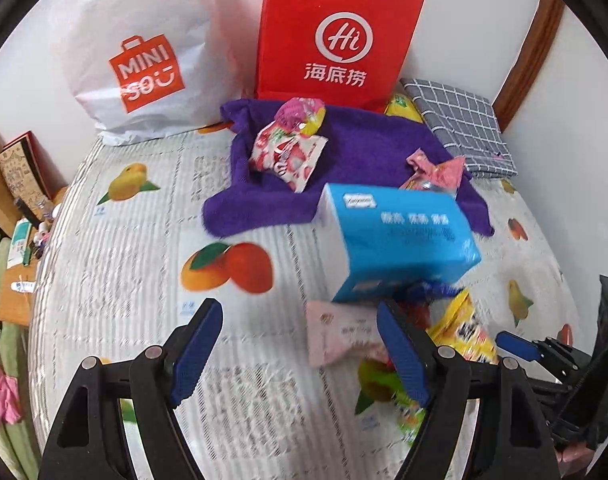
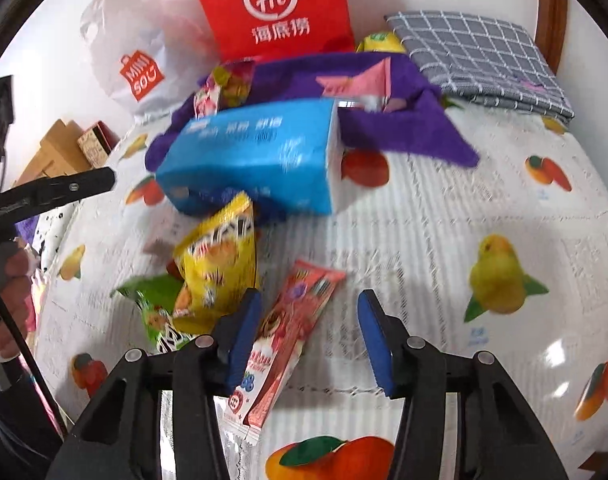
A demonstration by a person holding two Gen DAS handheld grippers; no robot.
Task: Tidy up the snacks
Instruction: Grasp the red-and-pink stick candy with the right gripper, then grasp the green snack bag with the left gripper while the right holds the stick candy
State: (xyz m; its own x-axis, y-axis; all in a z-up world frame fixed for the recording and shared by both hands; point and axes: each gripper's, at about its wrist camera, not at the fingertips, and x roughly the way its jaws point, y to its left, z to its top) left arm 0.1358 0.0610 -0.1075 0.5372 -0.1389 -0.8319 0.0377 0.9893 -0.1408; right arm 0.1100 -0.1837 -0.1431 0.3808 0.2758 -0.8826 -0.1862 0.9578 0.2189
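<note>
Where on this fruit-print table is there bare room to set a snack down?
Free: the cloth left of the blue tissue box, below the white Miniso bag. Crowded: around the yellow snack packet and the purple towel.

A table covered with a white cloth printed with fruit (image 1: 116,248) carries everything. At its far edge stand a white plastic bag (image 1: 144,52) and a red paper bag (image 1: 335,36). A purple towel (image 1: 343,152) and a folded grey checked cloth (image 1: 459,124) lie before them. Nearer lie a blue box (image 2: 256,160), a pink packet (image 1: 339,336), a yellow packet (image 2: 220,268), a green packet (image 2: 156,312) and a red packet (image 2: 288,328).
</note>
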